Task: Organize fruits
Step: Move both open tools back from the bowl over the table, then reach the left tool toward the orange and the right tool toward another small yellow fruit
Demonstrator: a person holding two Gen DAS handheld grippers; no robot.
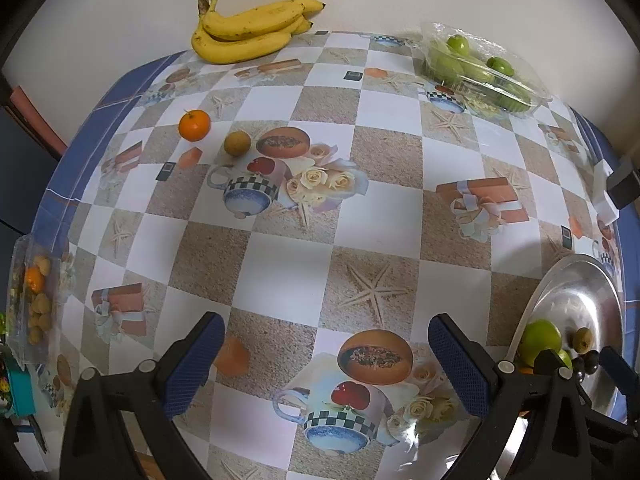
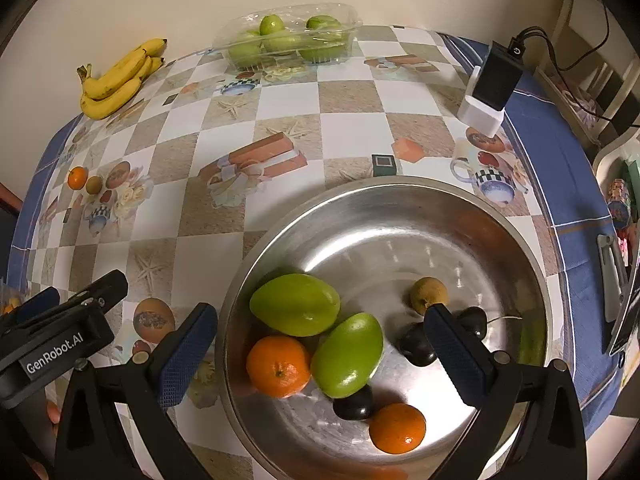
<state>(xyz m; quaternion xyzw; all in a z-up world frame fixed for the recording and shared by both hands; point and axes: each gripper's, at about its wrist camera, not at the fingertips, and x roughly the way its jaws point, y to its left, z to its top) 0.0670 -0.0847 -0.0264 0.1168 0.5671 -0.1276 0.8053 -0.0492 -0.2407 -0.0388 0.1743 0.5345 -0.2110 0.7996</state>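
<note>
A steel bowl (image 2: 400, 200) holds two green fruits (image 2: 296, 304), two oranges (image 2: 278, 366), dark plums (image 2: 416, 344) and a small brown fruit (image 2: 429, 295). My right gripper (image 2: 320, 352) is open and empty above the bowl. My left gripper (image 1: 326, 360) is open and empty over the bare tablecloth, left of the bowl (image 1: 560, 280). An orange (image 1: 194, 125) and a small brown fruit (image 1: 237, 143) lie on the table at the far left. A banana bunch (image 1: 248, 30) lies at the back.
A clear plastic tray of green fruits (image 1: 476, 66) stands at the back right. A black device on a white block (image 2: 488, 84) stands at the right edge. A plastic pack with small fruits (image 1: 36, 300) lies at the left edge.
</note>
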